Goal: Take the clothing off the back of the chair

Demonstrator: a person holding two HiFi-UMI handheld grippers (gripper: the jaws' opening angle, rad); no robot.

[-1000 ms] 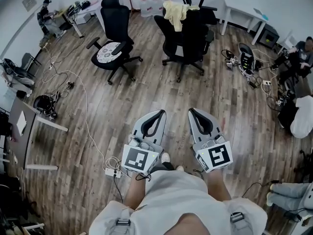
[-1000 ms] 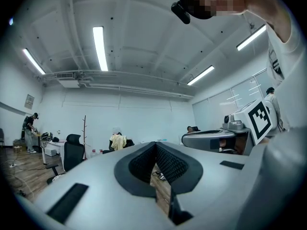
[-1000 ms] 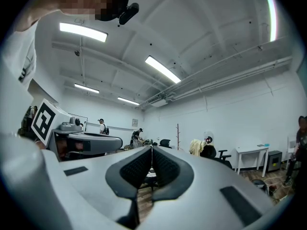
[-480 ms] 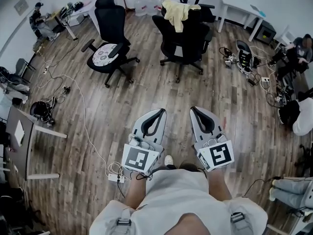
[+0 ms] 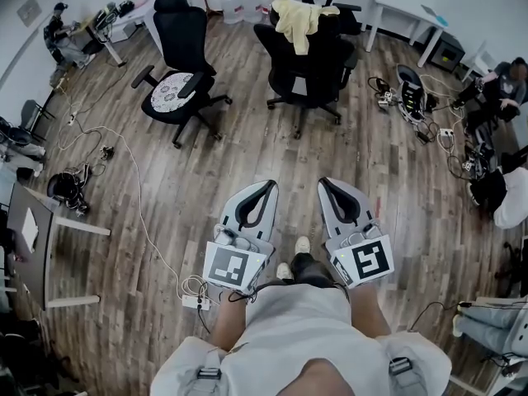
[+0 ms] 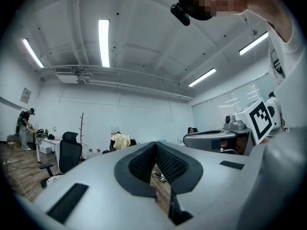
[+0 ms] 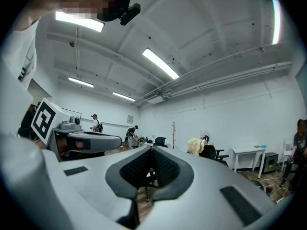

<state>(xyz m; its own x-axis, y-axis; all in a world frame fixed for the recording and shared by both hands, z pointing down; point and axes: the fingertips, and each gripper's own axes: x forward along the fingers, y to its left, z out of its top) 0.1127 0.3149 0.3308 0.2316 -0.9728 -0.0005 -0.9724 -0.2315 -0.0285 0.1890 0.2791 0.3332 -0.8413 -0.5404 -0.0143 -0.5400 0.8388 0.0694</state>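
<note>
A pale yellow garment (image 5: 295,21) hangs over the back of a black office chair (image 5: 309,71) at the far side of the room. The garment (image 6: 120,141) shows small in the left gripper view and again (image 7: 196,146) in the right gripper view. My left gripper (image 5: 267,187) and right gripper (image 5: 325,185) are held side by side in front of me, both shut and empty, pointing level toward the chair and well short of it.
A second black chair (image 5: 177,64) with a patterned seat stands to the left. Cables (image 5: 136,172) trail over the wood floor. A white desk (image 5: 408,15) is at the back right, and gear with cords (image 5: 412,97) lies right. People sit at the right edge (image 5: 503,89).
The chairs and floor have slid nearer and lower in the head view as I walk forward. Both grippers stay shut and hold their pose in front of me.
</note>
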